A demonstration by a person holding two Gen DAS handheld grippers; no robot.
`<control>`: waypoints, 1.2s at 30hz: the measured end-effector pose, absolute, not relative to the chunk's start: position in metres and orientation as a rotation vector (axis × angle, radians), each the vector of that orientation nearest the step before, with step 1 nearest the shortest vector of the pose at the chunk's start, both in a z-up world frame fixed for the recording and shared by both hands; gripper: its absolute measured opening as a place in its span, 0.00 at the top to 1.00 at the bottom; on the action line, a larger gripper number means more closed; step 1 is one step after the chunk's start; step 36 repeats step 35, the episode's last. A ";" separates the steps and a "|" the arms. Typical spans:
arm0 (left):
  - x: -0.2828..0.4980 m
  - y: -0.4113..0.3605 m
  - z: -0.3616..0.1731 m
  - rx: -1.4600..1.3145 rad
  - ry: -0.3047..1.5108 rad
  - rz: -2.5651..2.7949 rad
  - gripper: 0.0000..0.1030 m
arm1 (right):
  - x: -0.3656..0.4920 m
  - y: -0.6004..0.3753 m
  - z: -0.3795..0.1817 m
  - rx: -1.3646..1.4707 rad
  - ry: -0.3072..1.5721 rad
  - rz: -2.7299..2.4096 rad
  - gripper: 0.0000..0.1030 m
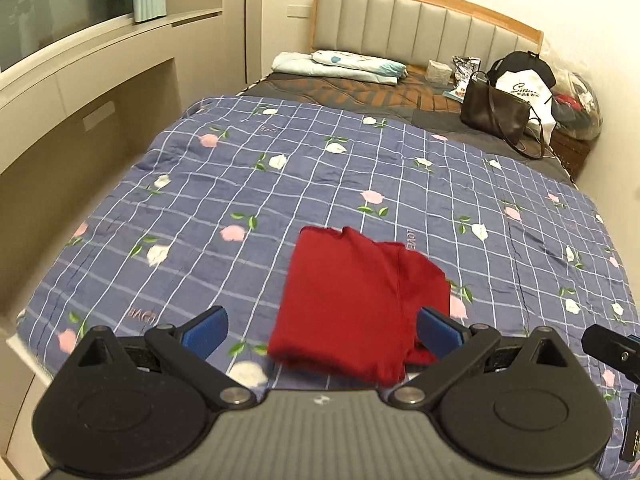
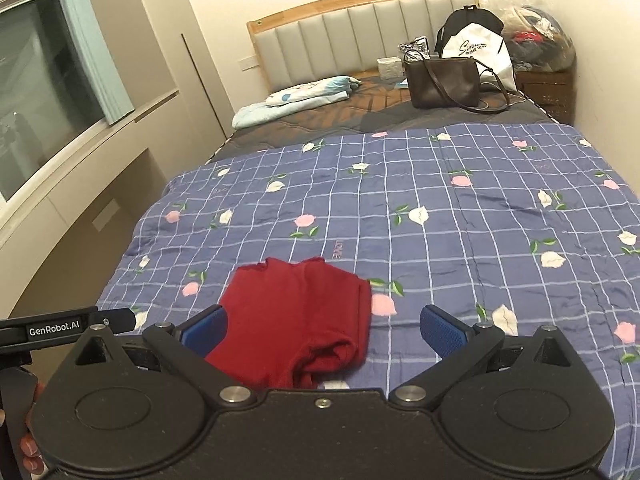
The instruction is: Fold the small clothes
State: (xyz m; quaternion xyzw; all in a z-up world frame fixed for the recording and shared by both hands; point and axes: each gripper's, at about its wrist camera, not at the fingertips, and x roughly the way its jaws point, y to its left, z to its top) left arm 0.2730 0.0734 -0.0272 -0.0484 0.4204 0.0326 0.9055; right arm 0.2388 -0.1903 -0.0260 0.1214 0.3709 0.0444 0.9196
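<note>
blue pads of the left gripper (image 1: 322, 334) stand wide apart at the bottom of its view, holding nothing, with the near edge of the red garment (image 1: 356, 304) lying between and just beyond them. the right gripper (image 2: 322, 334) is likewise spread and empty; the same red garment (image 2: 296, 320) sits toward its left pad, near the front edge of the floral checked quilt (image 2: 440, 220).

the garment looks already folded into a compact, roughly rectangular stack, with a bulky roll along its near right side. that thick edge is the risk: a pinch taking only the top layer would peel the fold open, and a low approach could catch the quilt along with the cloth and drag both. the piece lies close to the bed's edge, so a pull toward the person could slide it off. a brown handbag (image 1: 496, 114) and folded bedding (image 1: 340, 65) lie well away by the headboard.
</note>
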 end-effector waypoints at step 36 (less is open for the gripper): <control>0.117 0.134 -0.031 -0.007 0.925 0.131 0.01 | 0.122 -0.142 -0.032 0.207 0.862 0.179 0.01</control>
